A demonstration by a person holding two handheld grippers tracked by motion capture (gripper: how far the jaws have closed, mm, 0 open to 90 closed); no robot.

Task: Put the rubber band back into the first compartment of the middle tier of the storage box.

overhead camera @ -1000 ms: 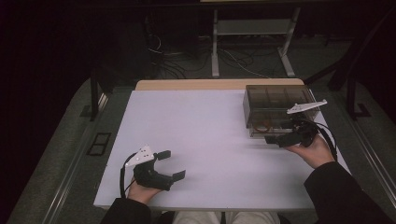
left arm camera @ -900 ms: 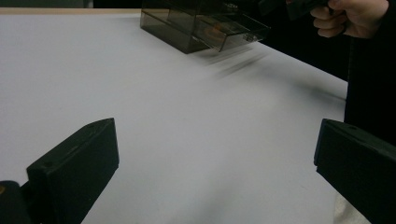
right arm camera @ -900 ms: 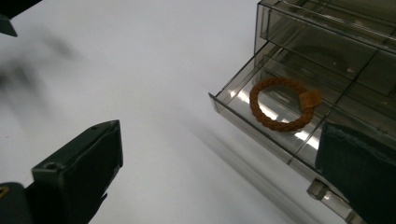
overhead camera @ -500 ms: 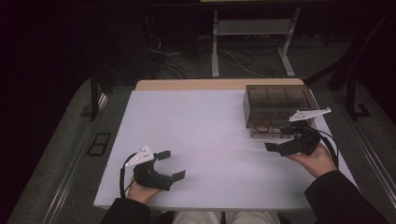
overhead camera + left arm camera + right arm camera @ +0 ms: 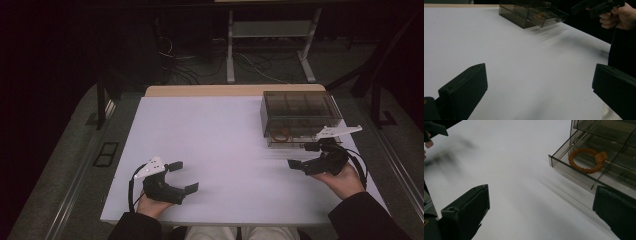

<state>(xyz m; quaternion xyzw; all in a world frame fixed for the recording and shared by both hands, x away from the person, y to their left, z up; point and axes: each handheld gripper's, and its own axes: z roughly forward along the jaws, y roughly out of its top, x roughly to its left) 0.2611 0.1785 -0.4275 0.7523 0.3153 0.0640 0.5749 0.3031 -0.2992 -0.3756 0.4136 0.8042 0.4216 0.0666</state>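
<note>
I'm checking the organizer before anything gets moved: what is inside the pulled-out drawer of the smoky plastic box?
An orange braided ring with a small square tag lies in one compartment of the open drawer. Its neighbouring compartments look bare. The tinted box hides whatever its upper part holds.

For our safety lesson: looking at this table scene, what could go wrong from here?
1. The drawer of the smoky plastic box stands pulled out; the open right gripper close by might knock it.
2. The orange braided ring lies near the drawer's front wall, so jaws reaching in may catch that wall.
</note>
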